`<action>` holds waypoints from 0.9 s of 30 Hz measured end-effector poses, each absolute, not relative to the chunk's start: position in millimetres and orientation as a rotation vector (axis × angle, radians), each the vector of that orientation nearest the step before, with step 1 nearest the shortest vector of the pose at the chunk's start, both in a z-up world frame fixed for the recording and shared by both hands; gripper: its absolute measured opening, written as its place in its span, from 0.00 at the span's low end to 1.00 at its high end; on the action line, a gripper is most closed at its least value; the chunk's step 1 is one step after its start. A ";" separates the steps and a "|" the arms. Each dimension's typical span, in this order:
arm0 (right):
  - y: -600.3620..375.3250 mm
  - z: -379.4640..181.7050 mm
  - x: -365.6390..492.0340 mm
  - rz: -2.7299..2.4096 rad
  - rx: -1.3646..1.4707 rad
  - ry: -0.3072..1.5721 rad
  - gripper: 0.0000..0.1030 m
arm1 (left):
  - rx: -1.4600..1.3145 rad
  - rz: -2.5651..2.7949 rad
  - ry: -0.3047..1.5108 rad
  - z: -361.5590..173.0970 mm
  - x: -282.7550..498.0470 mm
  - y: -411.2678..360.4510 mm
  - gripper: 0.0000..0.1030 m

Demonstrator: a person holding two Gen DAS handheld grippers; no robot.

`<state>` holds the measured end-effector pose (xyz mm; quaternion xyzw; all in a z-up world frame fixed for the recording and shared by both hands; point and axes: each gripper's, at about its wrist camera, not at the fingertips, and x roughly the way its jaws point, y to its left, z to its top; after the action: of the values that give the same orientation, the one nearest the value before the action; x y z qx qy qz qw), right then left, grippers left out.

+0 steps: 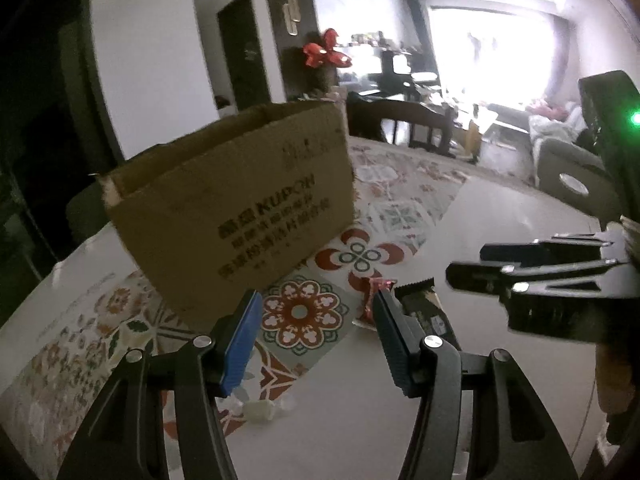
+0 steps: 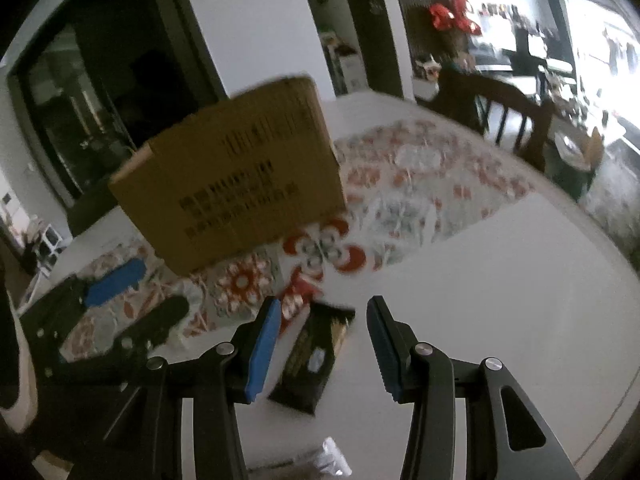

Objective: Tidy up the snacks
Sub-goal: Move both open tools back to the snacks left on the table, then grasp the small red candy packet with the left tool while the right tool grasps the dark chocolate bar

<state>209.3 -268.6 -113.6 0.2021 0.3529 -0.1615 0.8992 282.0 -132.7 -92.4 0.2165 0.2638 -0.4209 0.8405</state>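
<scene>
low in the middle, the right gripper is hanging spread wide over a black snack pack; the left gripper is spread too, facing the cardboard box.

A white table carries everything, with a floral-patterned mat spread across its middle and far part. An open cardboard box stands on the mat toward the left. Near its right corner, a red snack packet lies at the mat's near edge, and a black snack packet rests just beside it on the bare white surface. A small clear-wrapped candy sits nearer, at the mat's near edge. A silvery wrapper lies at the nearest edge.
</scene>
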 end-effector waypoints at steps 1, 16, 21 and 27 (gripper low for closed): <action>-267.7 -117.9 210.0 -0.337 0.437 0.743 0.45 | 0.473 -0.908 0.561 -95.5 283.1 -135.2 0.55; -252.7 -152.0 226.0 -0.347 0.485 0.867 0.45 | 0.598 -1.161 0.680 -116.3 312.6 -166.8 0.37; -249.8 -154.3 230.8 -0.372 0.480 0.880 0.44 | 0.617 -1.252 0.739 -122.7 322.3 -178.4 0.33; -251.2 -159.4 236.0 -0.395 0.496 0.901 0.44 | 0.641 -1.273 0.769 -127.8 327.9 -185.6 0.33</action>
<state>236.0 -251.2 -159.4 0.2358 0.4281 -0.1874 0.8521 327.9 -185.6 -127.8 0.2864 0.3439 -0.5691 0.6898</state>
